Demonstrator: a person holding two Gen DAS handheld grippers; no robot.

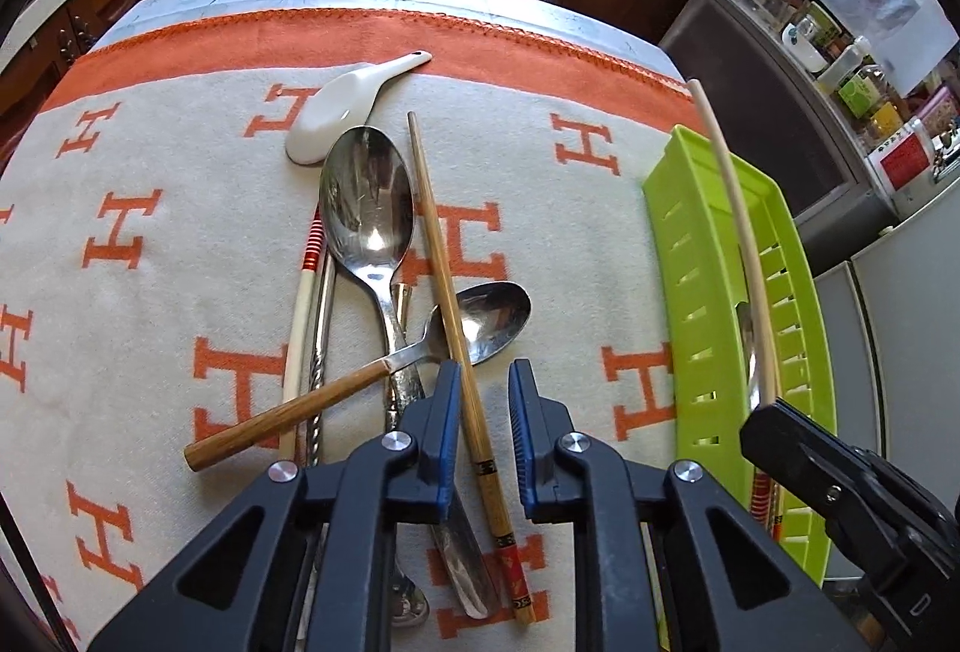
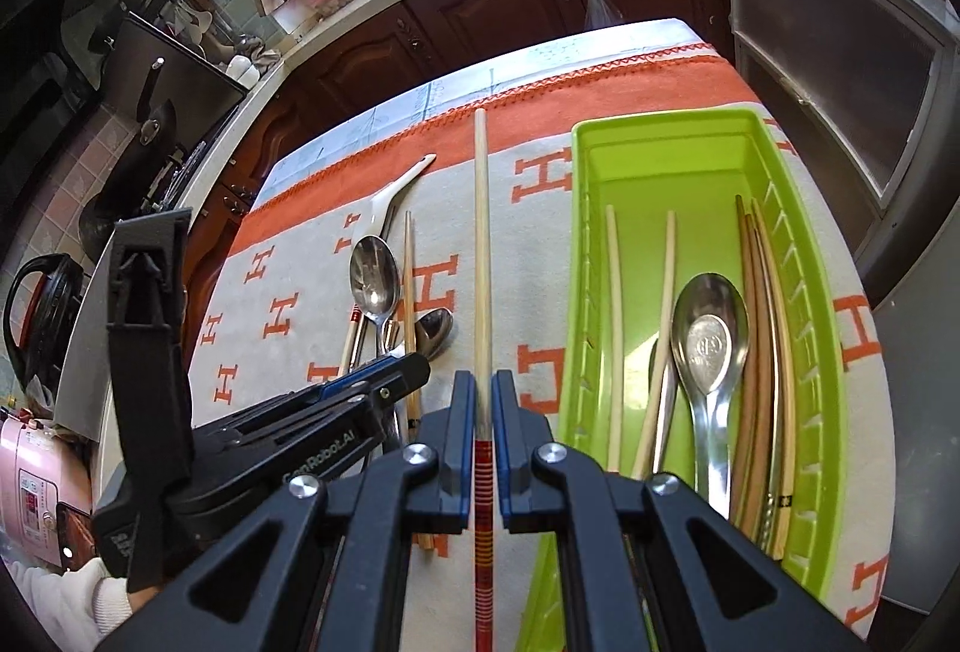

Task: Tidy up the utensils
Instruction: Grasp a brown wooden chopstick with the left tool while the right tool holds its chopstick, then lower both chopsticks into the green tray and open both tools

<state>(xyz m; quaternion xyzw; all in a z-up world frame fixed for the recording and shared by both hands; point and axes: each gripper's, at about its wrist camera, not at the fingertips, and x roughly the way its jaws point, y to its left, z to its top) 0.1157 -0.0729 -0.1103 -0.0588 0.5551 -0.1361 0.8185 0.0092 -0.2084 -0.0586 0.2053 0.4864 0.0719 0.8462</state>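
A: Entry, utensil sort. Right gripper [image 2: 478, 400] is clamped on 1 pale chopstick [image 2: 480, 244] with red banding at its handle end; the stick sticks forward past the jaws, lifted off the cloth, just left of the green tray [image 2: 810, 292].

B: Left gripper [image 1: 485, 382]?

A: Jaws stand astride the bamboo chopstick [image 1: 447, 268], which lies across the small wooden-handled spoon [image 1: 360, 376] in the pile. The left pad touches or nearly touches the stick; a gap shows on the right side. Not gripping yet, by my reading.

B: Tray contents?

A: 2 pale chopsticks at left, 1 steel spoon [image 2: 711, 346] in the middle, several brown chopsticks along the right wall. Left on the H-patterned cloth [image 1: 150, 184]: the large steel spoon [image 1: 367, 208], the white ceramic spoon [image 1: 342, 103], another pale red-banded chopstick [image 1: 300, 316], a twisted metal rod beside it.

B: Advice for the step in hand?

A: Right: swing the stick over the tray, line it up lengthwise with the 2 pale ones, lower the tip first, then release low so it cannot bounce over the wall. Left: close fully and square before lifting; the bamboo stick rests on the spoon and may roll or drag it.

B: Risk?

A: The 2 grippers are near each other; stagger the moves.
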